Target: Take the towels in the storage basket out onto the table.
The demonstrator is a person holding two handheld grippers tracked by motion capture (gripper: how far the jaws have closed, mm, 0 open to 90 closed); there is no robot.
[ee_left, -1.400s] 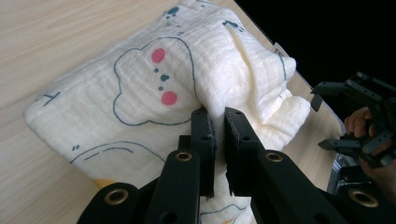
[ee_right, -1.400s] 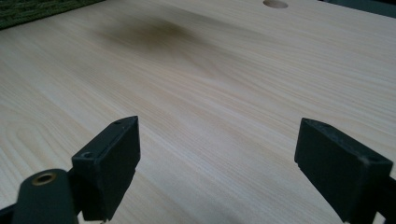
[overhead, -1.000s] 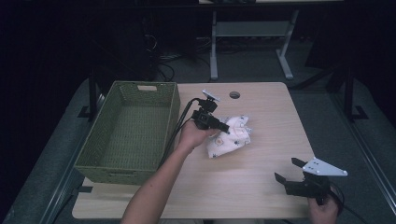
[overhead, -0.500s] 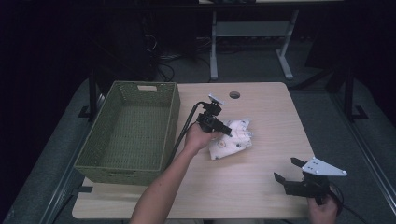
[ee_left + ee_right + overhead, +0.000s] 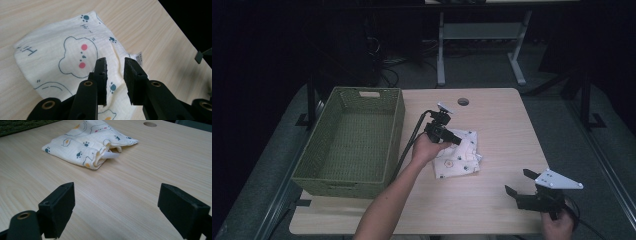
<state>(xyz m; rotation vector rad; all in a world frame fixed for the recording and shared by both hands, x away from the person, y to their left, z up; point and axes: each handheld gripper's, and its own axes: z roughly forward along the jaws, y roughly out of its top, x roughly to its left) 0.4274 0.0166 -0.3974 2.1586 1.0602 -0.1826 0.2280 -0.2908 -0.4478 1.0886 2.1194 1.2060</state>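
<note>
A folded white cloth [image 5: 459,156] printed with bears and paw marks lies on the middle of the wooden table [image 5: 507,130]. My left gripper [image 5: 457,140] hovers over the cloth's near-left part. In the left gripper view the cloth [image 5: 62,55] lies beneath the left gripper [image 5: 115,61]. Its jaws have just been opening; a narrow gap shows and nothing is between them. My right gripper [image 5: 520,182] rests low at the table's front right, jaws wide apart and empty. In the right gripper view the cloth [image 5: 90,142] lies well beyond the right gripper [image 5: 115,200].
A green woven basket [image 5: 397,125] stands with nothing in it along the table's left side, close to my left forearm. A round cable hole [image 5: 463,102] sits near the far edge. A cable trails from the left gripper toward the basket.
The left gripper has drawn slightly back toward the basket and off the cloth, which now lies flatter and folded. The right gripper has not moved.
</note>
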